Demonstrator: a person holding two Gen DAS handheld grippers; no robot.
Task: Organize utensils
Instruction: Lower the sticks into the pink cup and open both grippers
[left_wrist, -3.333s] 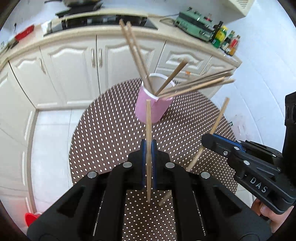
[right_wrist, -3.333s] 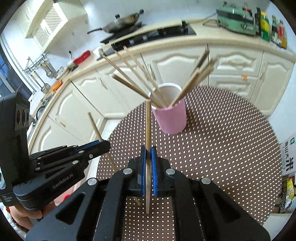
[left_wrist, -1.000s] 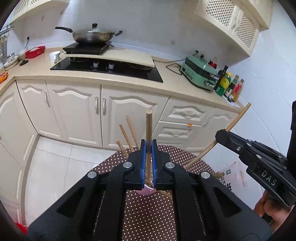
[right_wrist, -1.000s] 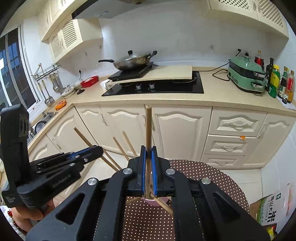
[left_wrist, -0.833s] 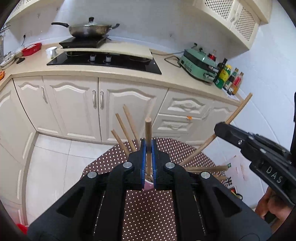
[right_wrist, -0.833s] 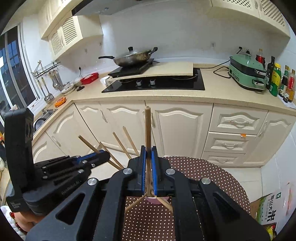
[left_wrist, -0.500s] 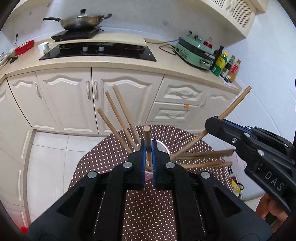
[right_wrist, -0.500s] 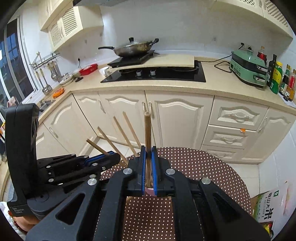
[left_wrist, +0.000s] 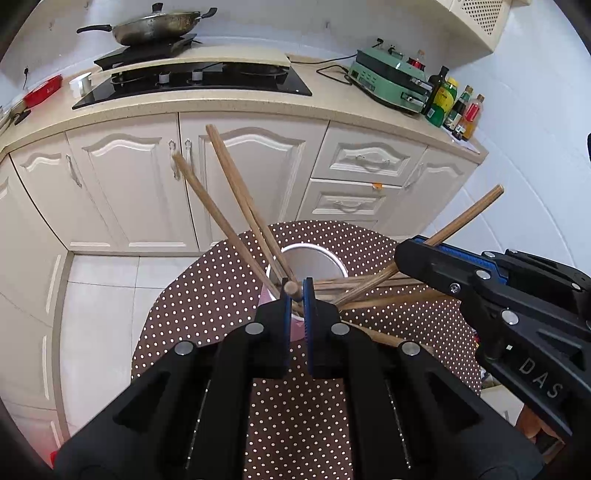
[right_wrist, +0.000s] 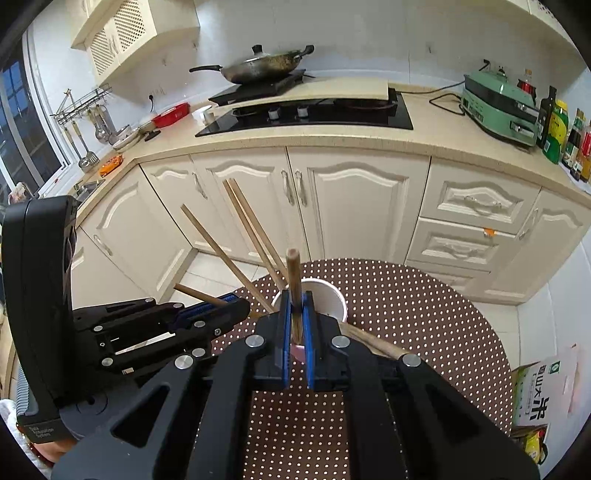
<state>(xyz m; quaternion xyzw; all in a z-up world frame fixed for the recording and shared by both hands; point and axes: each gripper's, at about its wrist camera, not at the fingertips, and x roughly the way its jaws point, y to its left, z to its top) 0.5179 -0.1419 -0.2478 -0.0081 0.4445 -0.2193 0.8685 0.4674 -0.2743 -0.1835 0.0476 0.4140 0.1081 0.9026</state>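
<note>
We hold one slim wooden chopstick (left_wrist: 291, 287) pinched in the closed left gripper (left_wrist: 294, 295) and another wooden chopstick (right_wrist: 293, 280) clamped in the closed right gripper (right_wrist: 295, 314), both angled down over the pink cylindrical cup (left_wrist: 314, 258) on the brown polka-dot round table (left_wrist: 207, 295) (other chopsticks already fan out of it), so each can drop straight in.

A round table (left_wrist: 207, 306) covered in a brown cloth with white dots stands in front of the cream kitchen cabinets. On it stands 1 pink cup (left_wrist: 295, 330) with a white inside, upright near the table's middle, with several wooden chopsticks (left_wrist: 236, 192) leaning out over its rim.
</note>
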